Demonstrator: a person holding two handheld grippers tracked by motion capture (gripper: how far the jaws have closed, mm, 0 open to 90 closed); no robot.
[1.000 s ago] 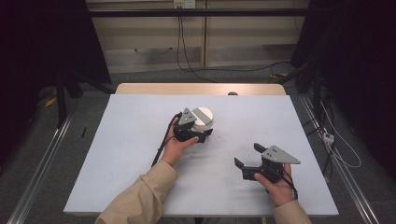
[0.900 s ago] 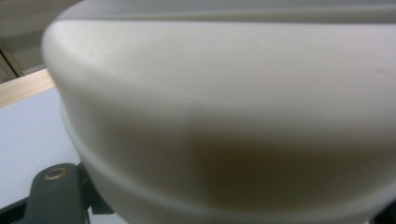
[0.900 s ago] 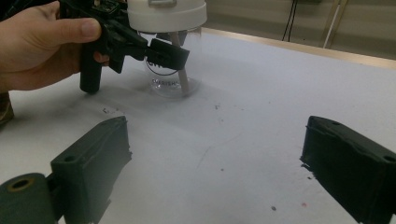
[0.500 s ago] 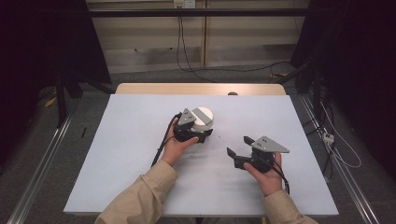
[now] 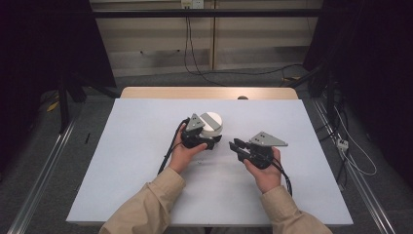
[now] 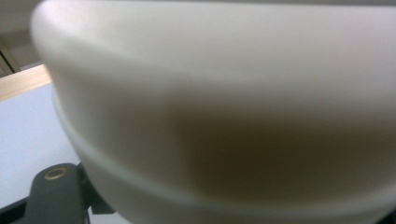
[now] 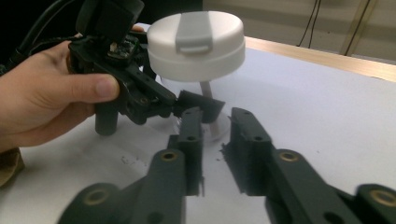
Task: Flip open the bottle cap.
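Note:
A round white lid [image 5: 212,122] with a flip tab [image 7: 195,31] tops a clear container standing mid-table. Below the lid, my left gripper [image 5: 214,141] is shut on the container, its black tips [image 7: 198,105] meeting by a thin white stem; how much of it they clasp is unclear. The lid [image 6: 224,93] looms blurred and very close in the left gripper view, with one jaw finger [image 6: 56,191] at the bottom left. My right gripper [image 5: 234,146] hovers just right of the container, pointing at it. Its jaws have just been closing; a narrow gap [image 7: 217,116] holds nothing.
The table [image 5: 136,161] has a pale cover, with a wooden strip [image 5: 204,92] along its far edge. Cables trail from both grippers toward the person. Metal rails and loose cables run along the floor on either side.
The right gripper has moved left and slightly up toward the container, and its jaws have narrowed from wide apart to a small gap. The left gripper has stayed in place.

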